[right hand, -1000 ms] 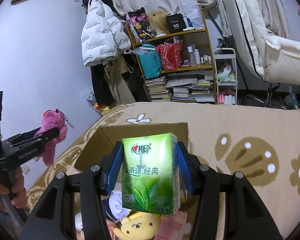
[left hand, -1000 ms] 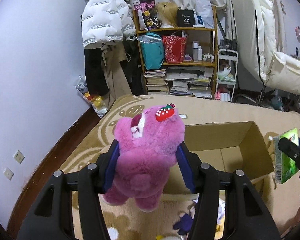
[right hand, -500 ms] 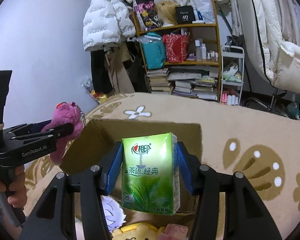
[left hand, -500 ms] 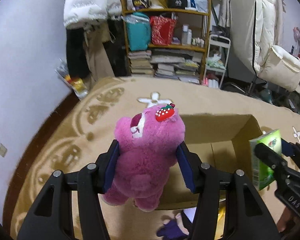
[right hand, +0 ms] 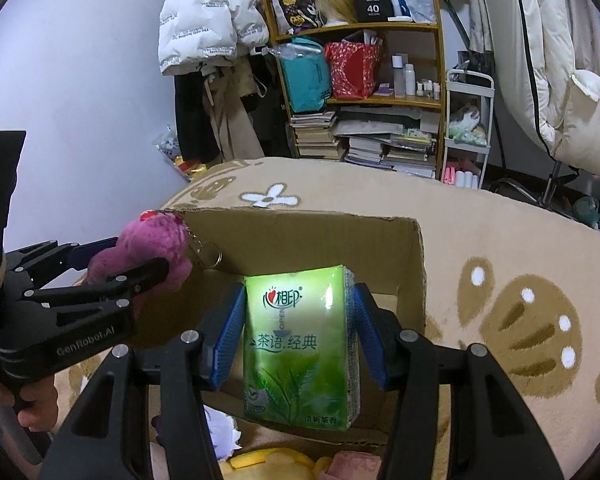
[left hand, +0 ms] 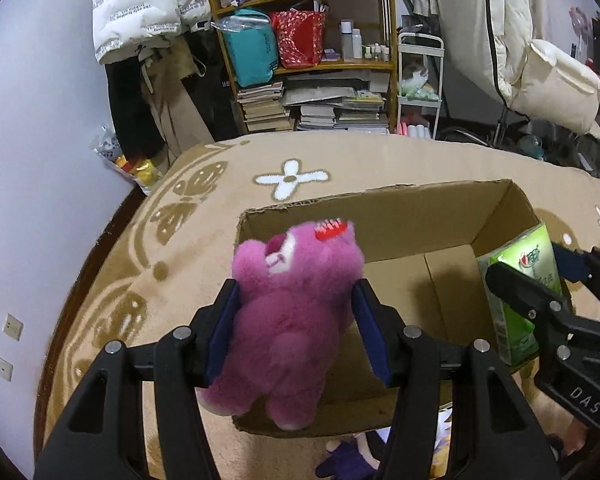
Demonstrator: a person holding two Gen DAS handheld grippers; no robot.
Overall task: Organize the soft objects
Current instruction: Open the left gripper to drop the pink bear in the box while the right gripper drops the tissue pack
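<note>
A pink plush bear [left hand: 296, 320] with a red strawberry patch is pinched between the blue pads of my left gripper [left hand: 296, 292], which is shut on it above the near left corner of an open cardboard box [left hand: 400, 216]. My right gripper [right hand: 298, 300] is shut on a green tissue pack [right hand: 300, 344], held upright over the box [right hand: 320, 240] at its right side. From the right wrist view the bear [right hand: 156, 240] and the left gripper [right hand: 132, 260] show at the left, a keyring dangling from the bear. In the left wrist view the pack [left hand: 520, 280] is at the right.
The box sits on a beige patterned carpet [left hand: 180, 240]. Loose plush toys lie in front of it, one yellow [right hand: 268, 464] and one purple [left hand: 340, 460]. Behind stand a crowded wooden shelf [left hand: 308, 60], a hanging white jacket [left hand: 140, 4] and a white padded chair [left hand: 540, 60].
Both grippers have come forward and down towards the box, each still holding its object. The bear and the tissue pack now hang over the box opening, closer to each other.
</note>
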